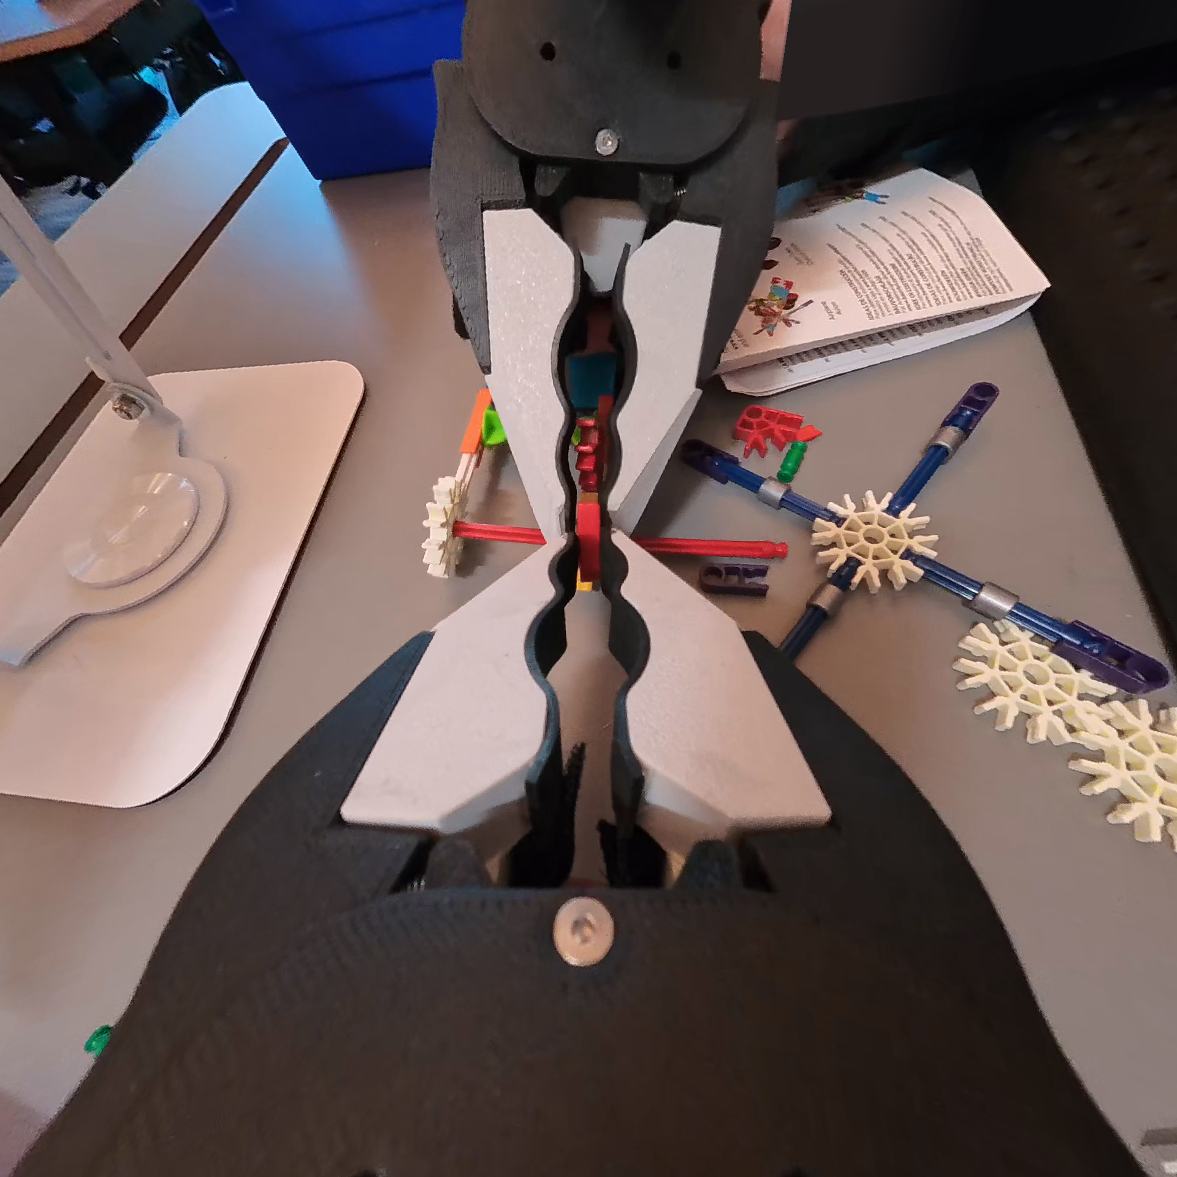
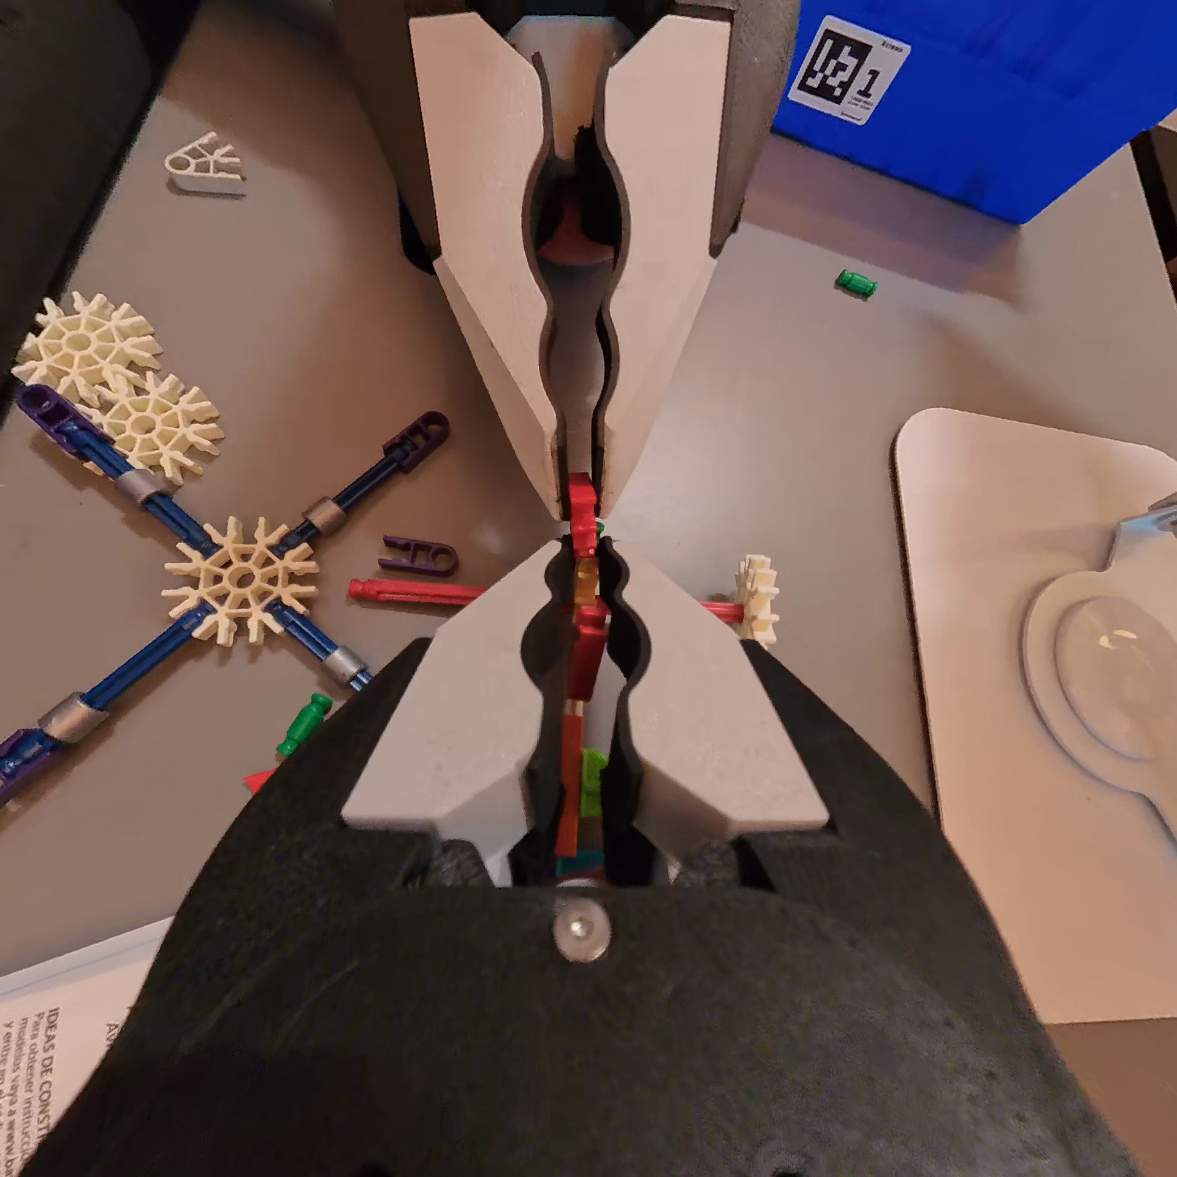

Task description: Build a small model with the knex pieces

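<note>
Both claws meet tip to tip at frame centre, each narrowed on the same small toy build. Left claw (image 1: 584, 573) is pinched on the red connector piece (image 1: 589, 541) at its tips. Right claw (image 2: 583, 560) grips the stack of red, orange and green pieces (image 2: 583, 649) running back between its fingers.

The build hangs just above the bench (image 1: 356, 306); a red rod (image 1: 707, 548) sticks out sideways, w/ a cream snowflake wheel (image 1: 441, 530) on its left end.

Handling, as a judgement: light, rigid plastic w/ snap joints; likely to pop apart if twisted. Smooth surfaces, so best held on flat connector faces, not on thin rods.

Lower right of the left view: a blue-rod cross w/ cream hub (image 1: 872, 541), loose cream wheels (image 1: 1044, 681), a purple clip (image 1: 732, 579), a red connector (image 1: 767, 427), a green peg (image 1: 793, 460). A booklet (image 1: 891, 280) lies upper right.

Containers: one blue bin (image 2: 993, 108), upper right of the right view, w/ a square marker sticker; contents can't be seen. A grey stand base (image 1: 159, 573) sits at left.
</note>
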Demonstrator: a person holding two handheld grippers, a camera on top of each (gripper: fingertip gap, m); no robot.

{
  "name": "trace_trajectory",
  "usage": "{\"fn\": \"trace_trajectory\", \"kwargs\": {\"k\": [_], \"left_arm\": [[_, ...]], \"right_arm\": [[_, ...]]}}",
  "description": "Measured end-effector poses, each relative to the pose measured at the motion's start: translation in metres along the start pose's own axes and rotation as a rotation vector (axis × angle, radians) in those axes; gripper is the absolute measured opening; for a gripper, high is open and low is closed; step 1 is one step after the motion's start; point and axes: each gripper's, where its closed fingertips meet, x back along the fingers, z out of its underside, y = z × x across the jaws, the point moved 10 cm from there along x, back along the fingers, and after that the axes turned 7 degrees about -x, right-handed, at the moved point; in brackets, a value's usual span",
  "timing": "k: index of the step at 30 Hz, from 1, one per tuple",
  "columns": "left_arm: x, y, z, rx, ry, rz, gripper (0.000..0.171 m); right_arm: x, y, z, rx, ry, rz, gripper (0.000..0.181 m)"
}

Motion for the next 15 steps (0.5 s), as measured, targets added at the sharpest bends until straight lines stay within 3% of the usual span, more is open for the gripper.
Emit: {"fn": "trace_trajectory", "kwargs": {"k": [15], "left_arm": [[-0.0006, -0.0006, 0.0033, -0.069, 0.004, 0.021, 0.004]], "right_arm": [[-0.0018, 0.0017, 0.0003, 0.030, 0.012, -0.059, 0.004]]}}
